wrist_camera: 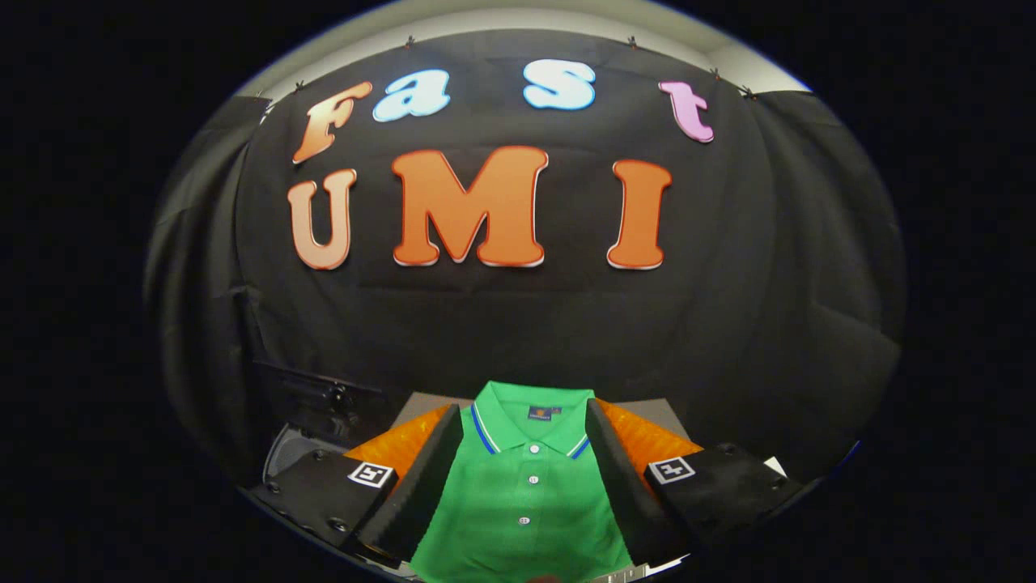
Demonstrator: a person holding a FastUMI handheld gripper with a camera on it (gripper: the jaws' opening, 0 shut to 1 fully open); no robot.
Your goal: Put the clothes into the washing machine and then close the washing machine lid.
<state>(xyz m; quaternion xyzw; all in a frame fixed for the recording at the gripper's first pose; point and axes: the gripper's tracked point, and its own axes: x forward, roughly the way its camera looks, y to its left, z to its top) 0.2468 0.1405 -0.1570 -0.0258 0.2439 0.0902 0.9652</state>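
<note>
a black cloth wall (518, 324) hangs across the back of the booth and takes up most of the scene. below it sits a grey worktop (421, 402), seen just past the shirt's collar. on the worktop lies a green polo shirt (526, 502), neatly folded and flat, collar pointing away, with a blue and white stripe along the collar edge, a small dark label inside the neck and a row of white buttons down the front. the gripper (524, 461) hovers over it with its two fingers spread wide, one on each side of the shirt's chest, holding nothing; whether they touch the cloth cannot be told. to the left, beyond the left finger, a dark machine part with a pale curved rim (279, 453) shows, possibly the washing machine, though too little is visible to be sure. the shirt is probably light, soft and limp, so it will likely sag and unfold once lifted. pinching a thick folded layer near the chest or collar seems the safest hold.
</note>
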